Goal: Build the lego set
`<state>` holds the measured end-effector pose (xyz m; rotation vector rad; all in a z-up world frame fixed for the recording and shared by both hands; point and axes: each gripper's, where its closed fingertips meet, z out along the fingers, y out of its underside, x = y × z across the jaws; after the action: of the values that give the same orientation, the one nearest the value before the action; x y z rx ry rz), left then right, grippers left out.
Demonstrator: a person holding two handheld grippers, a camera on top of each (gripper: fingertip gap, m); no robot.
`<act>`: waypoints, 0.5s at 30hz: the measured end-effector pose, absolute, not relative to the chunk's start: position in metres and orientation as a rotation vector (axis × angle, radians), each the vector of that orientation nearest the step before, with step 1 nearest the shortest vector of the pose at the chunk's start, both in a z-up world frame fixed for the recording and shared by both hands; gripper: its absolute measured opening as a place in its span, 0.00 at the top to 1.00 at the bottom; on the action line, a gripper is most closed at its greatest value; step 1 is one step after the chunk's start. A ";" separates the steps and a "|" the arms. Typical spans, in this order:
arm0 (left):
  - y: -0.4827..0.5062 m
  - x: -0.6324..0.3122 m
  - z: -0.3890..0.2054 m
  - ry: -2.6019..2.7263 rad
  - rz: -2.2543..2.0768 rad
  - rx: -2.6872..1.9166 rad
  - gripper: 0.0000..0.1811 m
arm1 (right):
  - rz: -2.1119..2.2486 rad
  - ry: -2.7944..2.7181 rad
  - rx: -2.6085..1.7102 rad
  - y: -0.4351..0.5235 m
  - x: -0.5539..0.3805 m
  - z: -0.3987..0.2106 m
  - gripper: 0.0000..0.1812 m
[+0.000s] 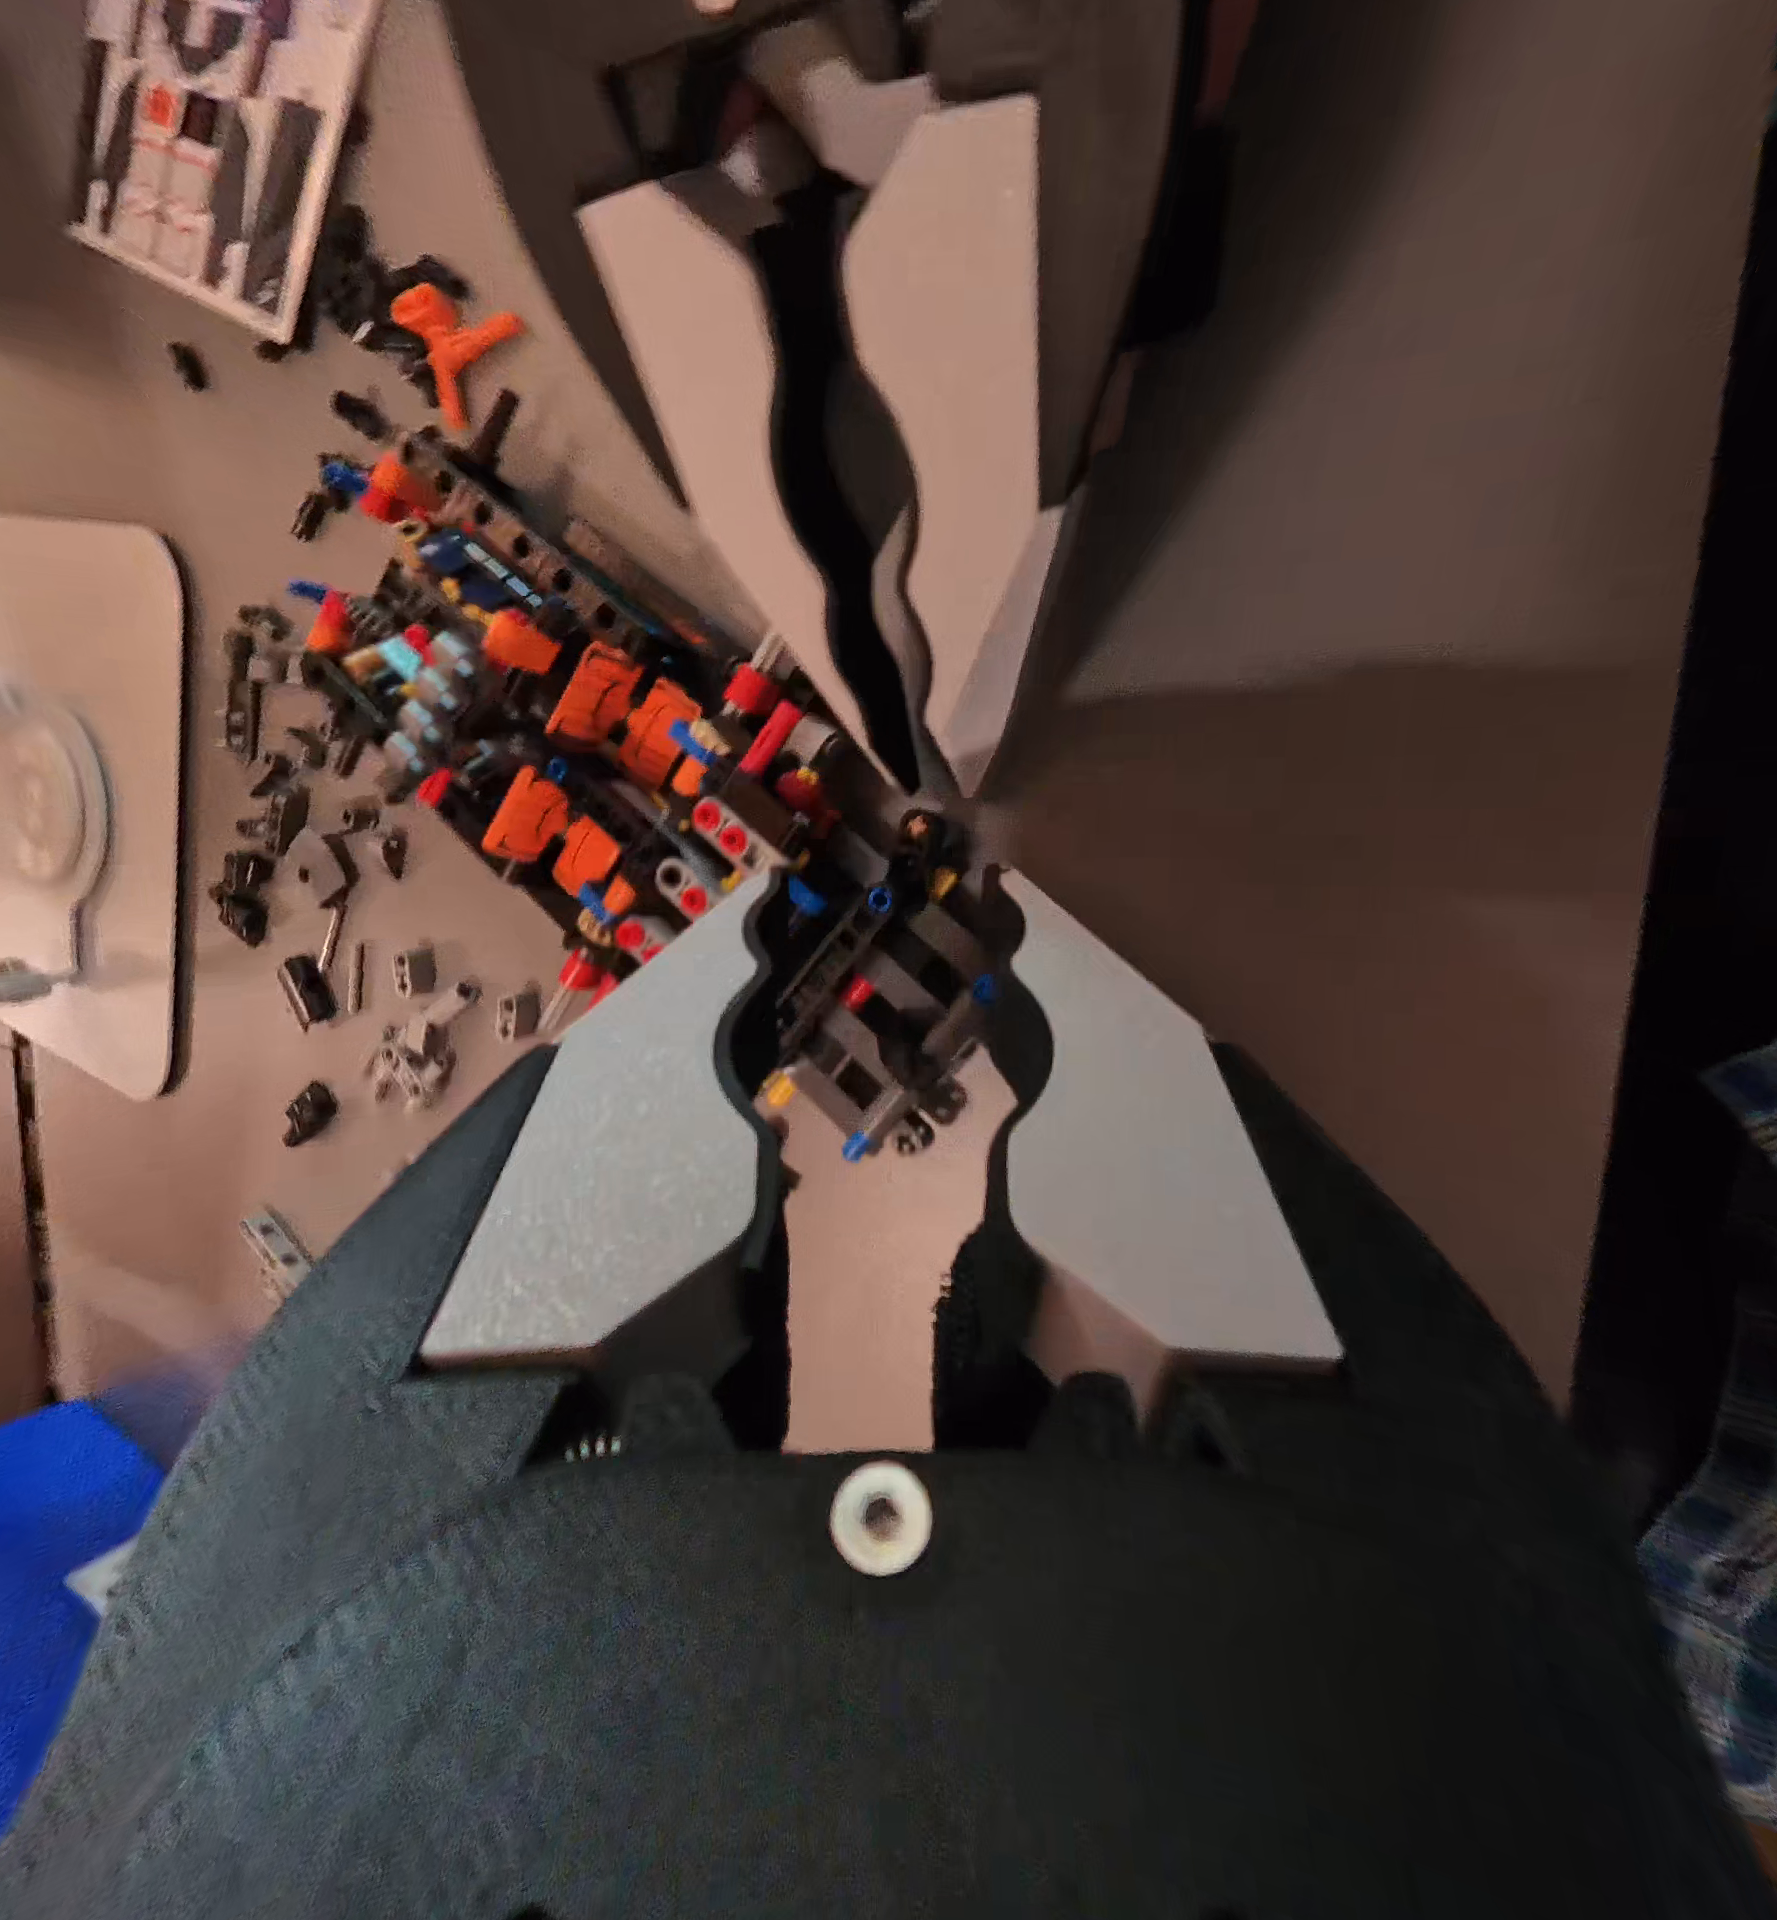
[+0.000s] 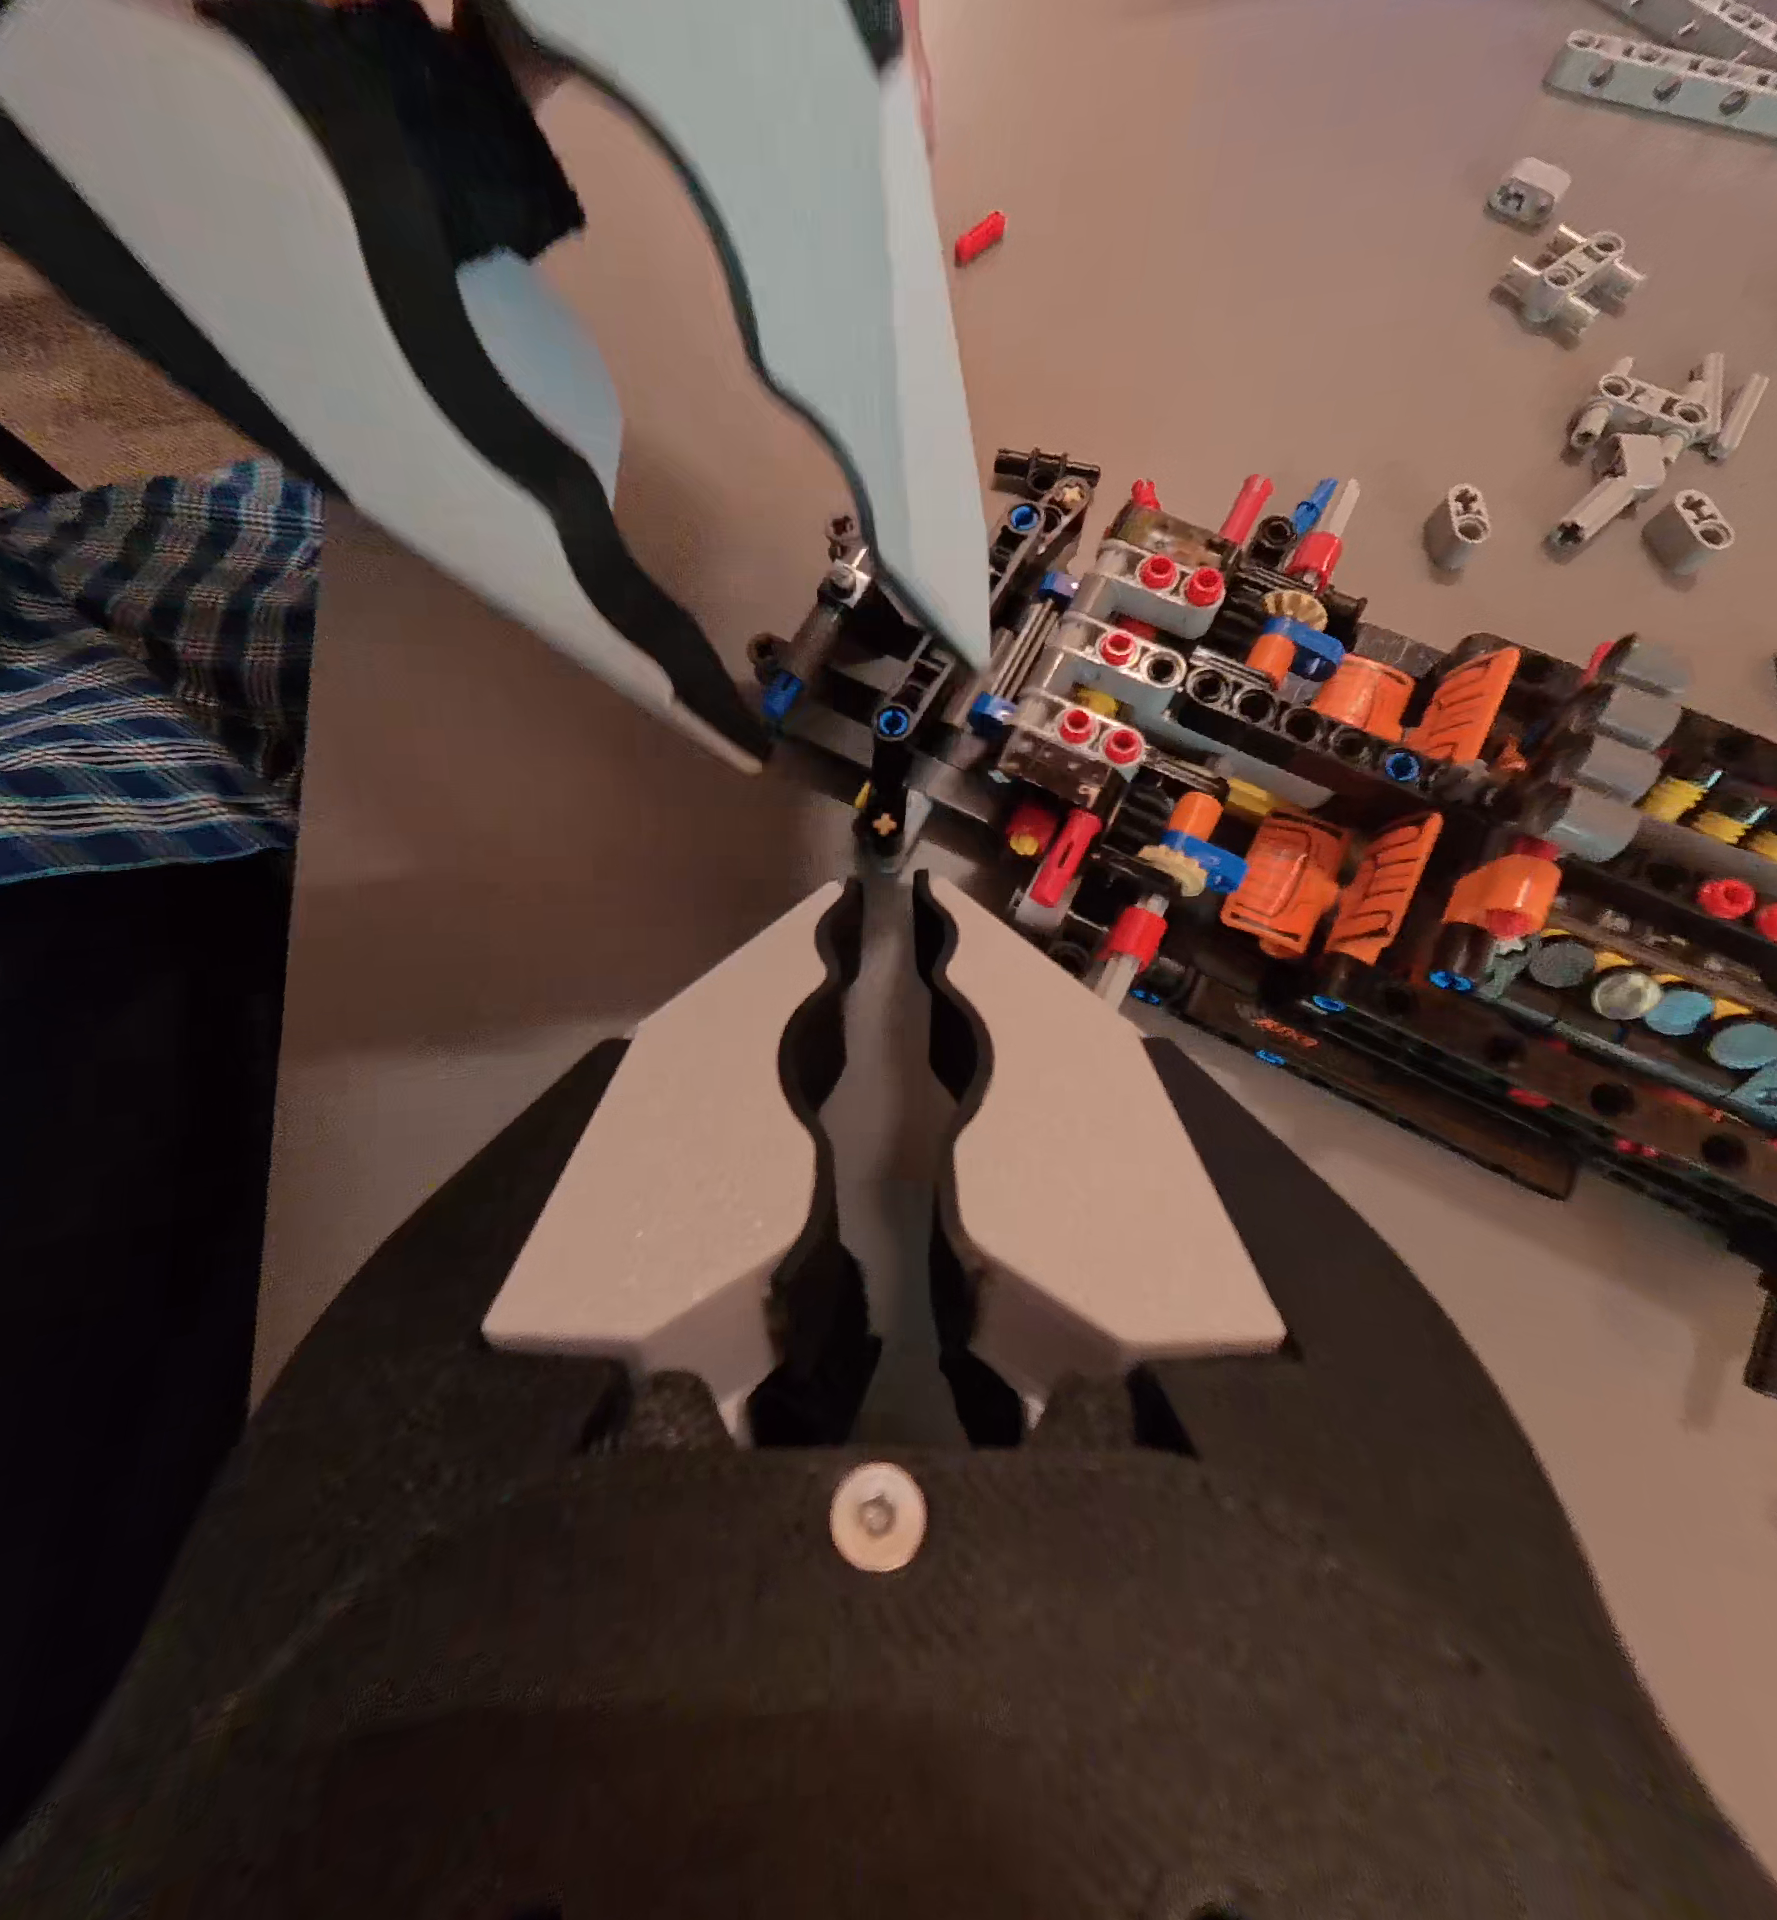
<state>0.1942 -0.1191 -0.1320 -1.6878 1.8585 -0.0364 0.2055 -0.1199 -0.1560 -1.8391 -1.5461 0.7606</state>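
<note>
Left wrist view: left gripper (image 1: 889, 914) spread fairly wide, straddling the black end section of the lego model (image 1: 593, 727) on the table (image 1: 1331, 883), apparently bracing it; right gripper (image 1: 920, 774) tips meet that end; loose parts (image 1: 344, 935) and instruction booklet (image 1: 209, 156) left.

Right wrist view: right gripper (image 2: 882, 883) narrowed on a small black pin piece (image 2: 884, 805) at the model's (image 2: 1331, 831) end, probably seating it; left gripper (image 2: 868, 707) pins the frame.
</note>
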 end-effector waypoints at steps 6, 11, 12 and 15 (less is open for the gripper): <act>-0.095 0.149 -0.121 1.632 -0.137 -1.841 0.83 | 0.774 -1.555 -1.802 -0.126 0.201 -0.152 0.93; -0.082 0.135 -0.142 1.629 -0.214 -1.938 0.85 | 0.692 -1.512 -1.851 -0.117 0.198 -0.157 0.91; -0.081 0.135 -0.147 1.633 -0.231 -1.955 0.85 | 0.692 -1.515 -1.865 -0.118 0.197 -0.158 0.91; -0.084 0.140 -0.152 1.651 -0.282 -1.954 0.88 | 0.652 -1.527 -1.853 -0.116 0.194 -0.160 0.95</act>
<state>0.1396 -0.0841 -0.1519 -1.9539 1.6510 -0.2821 0.1937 -0.1157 -0.1602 -1.8534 -1.5269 0.6518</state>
